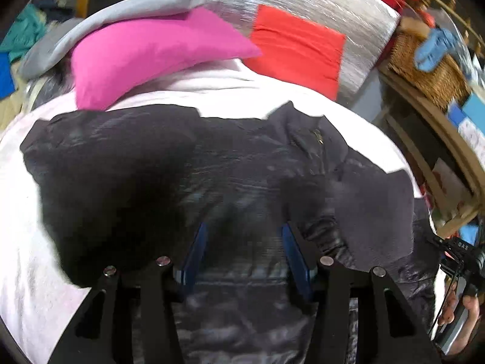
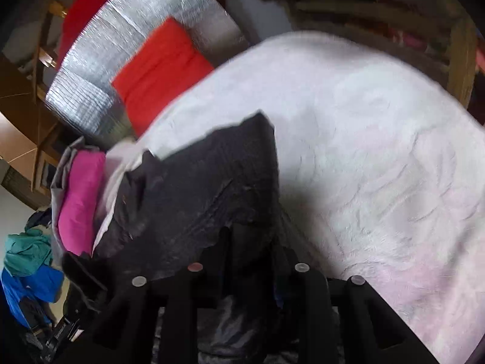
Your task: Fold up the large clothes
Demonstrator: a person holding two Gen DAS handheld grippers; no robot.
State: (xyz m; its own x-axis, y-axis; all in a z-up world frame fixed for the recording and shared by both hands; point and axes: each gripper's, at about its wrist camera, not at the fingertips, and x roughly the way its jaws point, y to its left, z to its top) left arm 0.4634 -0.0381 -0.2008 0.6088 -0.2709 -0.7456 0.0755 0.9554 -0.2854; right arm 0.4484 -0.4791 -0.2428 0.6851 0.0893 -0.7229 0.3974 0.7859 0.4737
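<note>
I hold the left hand-held gripper [image 1: 244, 236] open above the black jacket [image 1: 182, 163], ready to pinch. Right hand-held gripper [image 2: 247, 242]: fabric hides its fingers, state indeterminable.

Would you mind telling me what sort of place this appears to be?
Probably a cluttered bedroom or storage room: a black jacket spread on a white blanket, folded clothes stacked behind, and wooden shelving alongside.

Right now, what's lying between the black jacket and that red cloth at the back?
In the left wrist view, a strip of the white bed cover separates the black jacket from the red cloth, with the pink pillow's tip poking in.
</note>
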